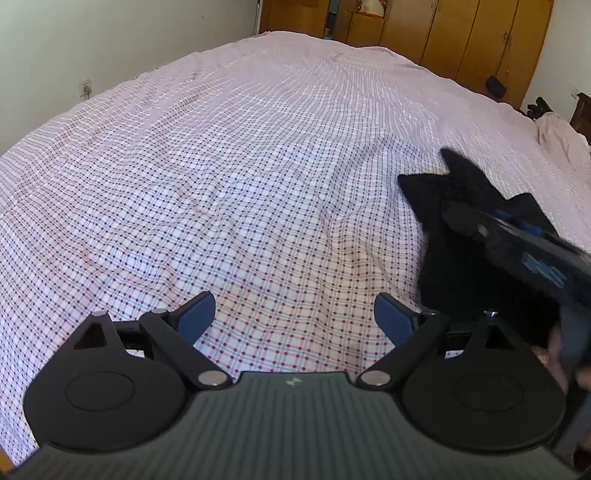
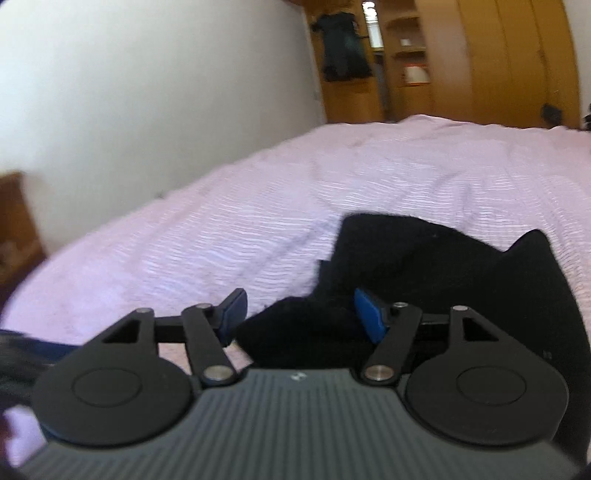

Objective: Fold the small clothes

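Though tools agape, black garment on bed

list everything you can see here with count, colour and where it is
bed sheet: 1, pink and white check, fills most of both views
black garment: 1, black, crumpled on the sheet at the right, partly between the right gripper's fingers
wardrobe: 1, light wood, behind the bed
wall: 1, white, left of the bed
wall socket: 1, pale, low on the wall
dark clothing: 1, dark, hanging near the shelves at the back
left gripper: 1, black with blue pads, open over bare sheet
right gripper: 1, black with blue pads, open at the garment
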A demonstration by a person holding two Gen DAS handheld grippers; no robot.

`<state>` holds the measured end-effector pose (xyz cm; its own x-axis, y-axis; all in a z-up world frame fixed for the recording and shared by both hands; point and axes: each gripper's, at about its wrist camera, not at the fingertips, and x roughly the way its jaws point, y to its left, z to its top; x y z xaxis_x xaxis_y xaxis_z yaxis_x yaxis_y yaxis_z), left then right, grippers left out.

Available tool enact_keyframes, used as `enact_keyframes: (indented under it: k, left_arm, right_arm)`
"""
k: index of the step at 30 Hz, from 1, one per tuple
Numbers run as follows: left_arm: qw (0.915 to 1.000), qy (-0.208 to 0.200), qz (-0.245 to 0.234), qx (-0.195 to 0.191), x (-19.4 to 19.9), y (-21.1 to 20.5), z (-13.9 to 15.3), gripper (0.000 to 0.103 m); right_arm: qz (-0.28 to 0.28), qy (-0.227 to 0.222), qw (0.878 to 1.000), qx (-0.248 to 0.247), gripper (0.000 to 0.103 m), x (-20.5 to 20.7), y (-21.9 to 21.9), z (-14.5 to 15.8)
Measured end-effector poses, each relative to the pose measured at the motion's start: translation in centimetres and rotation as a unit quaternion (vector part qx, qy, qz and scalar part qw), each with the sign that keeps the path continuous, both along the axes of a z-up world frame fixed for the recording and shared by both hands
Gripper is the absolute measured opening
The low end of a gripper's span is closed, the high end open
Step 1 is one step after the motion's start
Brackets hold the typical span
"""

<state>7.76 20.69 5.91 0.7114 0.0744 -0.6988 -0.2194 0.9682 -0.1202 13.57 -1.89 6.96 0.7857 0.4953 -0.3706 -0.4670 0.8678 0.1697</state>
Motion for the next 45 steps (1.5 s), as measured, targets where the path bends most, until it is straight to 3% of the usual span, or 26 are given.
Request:
enact_keyframes:
  k: [6, 11, 18, 21, 26, 30, 34, 37, 39, 41, 45]
  left_arm:
    - [0.9998, -0.009, -0.018, 0.0, -0.1, -1.3, 0.8, 0.095]
    - [0.9977, -0.035, -0.053, -0.025, -0.3, -2.9, 2.4, 0.095]
    - [0.9937, -0.04, -0.104, -0.011, 1.6, -6.7, 3.8, 0.095]
    - [0.9915, -0.048, -0.121, -0.01, 2.6, -8.2, 4.5, 0.095]
    - [0.9873, -0.058, -0.147, -0.01, 5.0, -10.2, 4.6, 0.095]
    - [0.9869, -0.06, -0.149, 0.012, 8.2, -11.4, 3.7, 0.094]
    - [0.9869, -0.052, -0.151, 0.021, 11.8, -11.9, 2.2, 0.08]
    - [0.9872, -0.035, -0.155, 0.009, 14.4, -12.2, 0.9, 0.075]
    - [0.9866, -0.028, -0.161, -0.01, 15.5, -12.1, 0.0, 0.061]
    - [0.9844, -0.03, -0.169, -0.039, 16.0, -11.8, -0.4, 0.029]
    - [0.9832, -0.052, -0.163, -0.064, 15.4, -11.1, 0.9, 0.023]
  right_arm:
    - [0.0, 0.025, 0.994, 0.104, 0.067, -3.1, -4.8, 0.9]
    - [-0.028, 0.045, 0.987, 0.154, 0.067, -4.7, -9.5, 1.5]
    - [-0.107, 0.026, 0.984, 0.141, 0.067, -6.7, -14.2, 1.6]
    - [-0.132, 0.038, 0.981, 0.137, 0.067, -6.6, -15.6, 0.6]
    - [-0.152, 0.068, 0.973, 0.159, 0.067, -6.1, -16.9, -1.3]
    - [-0.153, 0.073, 0.972, 0.16, 0.067, -5.8, -17.0, -2.1]
    - [-0.151, 0.076, 0.973, 0.158, 0.067, -5.7, -17.4, -2.4]
    - [-0.153, 0.079, 0.972, 0.158, 0.067, -5.6, -17.6, -2.8]
    - [-0.154, 0.083, 0.972, 0.159, 0.067, -5.2, -17.7, -3.1]
    - [-0.154, 0.088, 0.971, 0.16, 0.067, -4.9, -17.7, -3.4]
    - [-0.147, 0.088, 0.972, 0.158, 0.067, -4.3, -17.2, -3.4]
